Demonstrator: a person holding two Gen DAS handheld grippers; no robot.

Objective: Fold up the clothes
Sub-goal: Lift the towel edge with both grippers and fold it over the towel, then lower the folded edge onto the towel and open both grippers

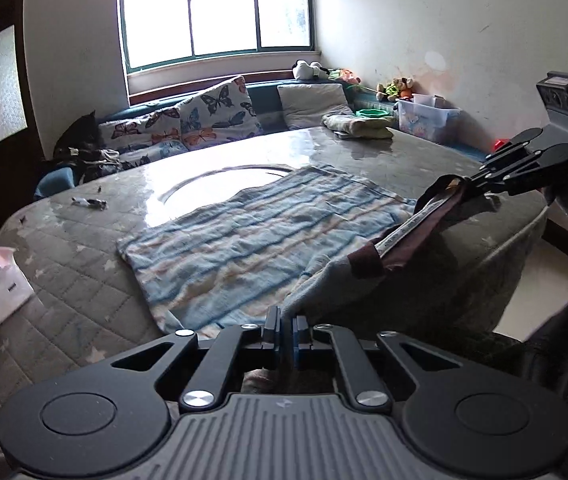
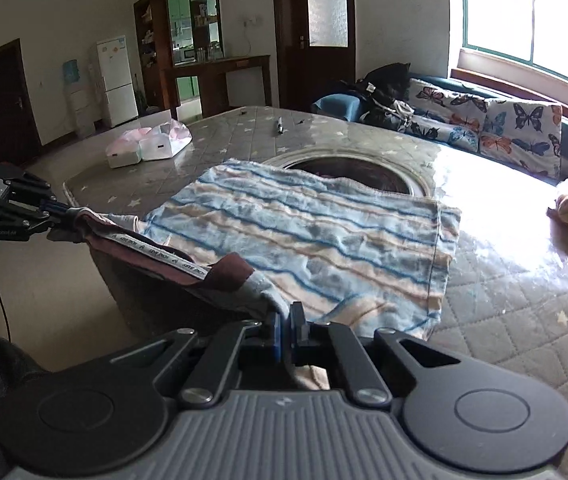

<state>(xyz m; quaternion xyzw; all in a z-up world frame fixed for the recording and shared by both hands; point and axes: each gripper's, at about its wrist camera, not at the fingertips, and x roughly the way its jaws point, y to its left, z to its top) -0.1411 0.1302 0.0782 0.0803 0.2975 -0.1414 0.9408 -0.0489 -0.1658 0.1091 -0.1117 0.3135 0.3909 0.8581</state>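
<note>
Two-gripper hold on a garment at the near edge of a quilted table [image 1: 84,248]. We see the left gripper [image 1: 286,332] clamped on one end of a grey garment with a maroon, lettered waistband [image 1: 412,226], and the right gripper [image 1: 469,179], at 2 o'clock in the left wrist view, clamped on the other end. In the right wrist view the same right gripper [image 2: 284,330] pinches grey cloth, the left gripper [image 2: 54,216] sits at 9 o'clock, and the waistband [image 2: 152,254] is stretched between them. The garment hangs partly over the table's edge, its lower part out of sight.

Risks, as we judge them: each pinch takes only a thin margin of cloth, so a sharp pull apart could slip the band from one jaw pair and drop that end. The hanging part may drag across the striped towel [image 1: 244,232] spread at 12 o'clock and rumple or shift it. Uneven tension could twist the band and skew the fold.

Count: two grippers, one held garment, one striped towel, one folded yellowish cloth [image 1: 358,125] at the far end, two butterfly-print cushions [image 1: 220,110], and white tissue packs [image 2: 146,146] of uncertain number.
</note>
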